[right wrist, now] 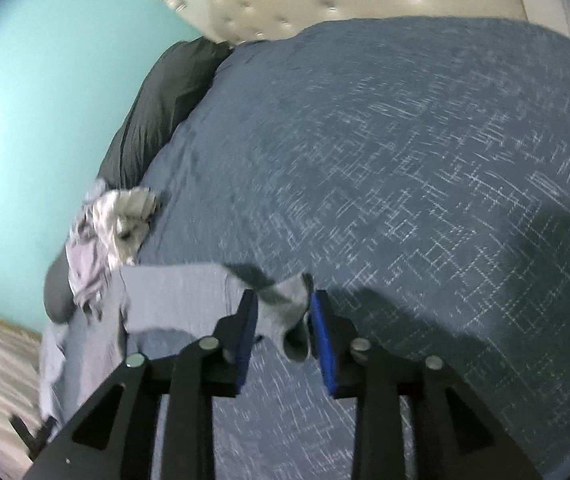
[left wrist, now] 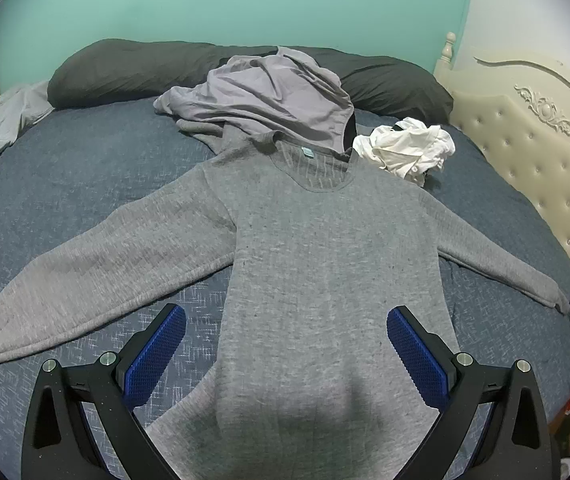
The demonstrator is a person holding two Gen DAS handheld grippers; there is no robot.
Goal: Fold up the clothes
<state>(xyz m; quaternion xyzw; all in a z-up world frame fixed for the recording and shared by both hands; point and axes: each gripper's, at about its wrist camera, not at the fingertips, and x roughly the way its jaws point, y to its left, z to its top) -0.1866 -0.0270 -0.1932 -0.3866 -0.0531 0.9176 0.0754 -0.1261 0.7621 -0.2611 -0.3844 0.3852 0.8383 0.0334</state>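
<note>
In the left wrist view, the grey sweater (left wrist: 325, 264) is seen spread flat on the blue bed cover (left wrist: 85, 168) with both sleeves stretched out, and the left gripper (left wrist: 287, 344) is held wide open above the hem with nothing in it. In the right wrist view, the cuff (right wrist: 291, 312) is seen between the partly open pads of the right gripper (right wrist: 283, 328). Whether it is really pinched cannot be told, so the cuff could slip out and the sleeve fold could be lost.

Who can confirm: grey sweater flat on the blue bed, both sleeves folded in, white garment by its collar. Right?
No. Left wrist view: the grey sweater has both sleeves spread outward, not folded in. Flat on the blue bed, white garment by the collar: correct.
</note>
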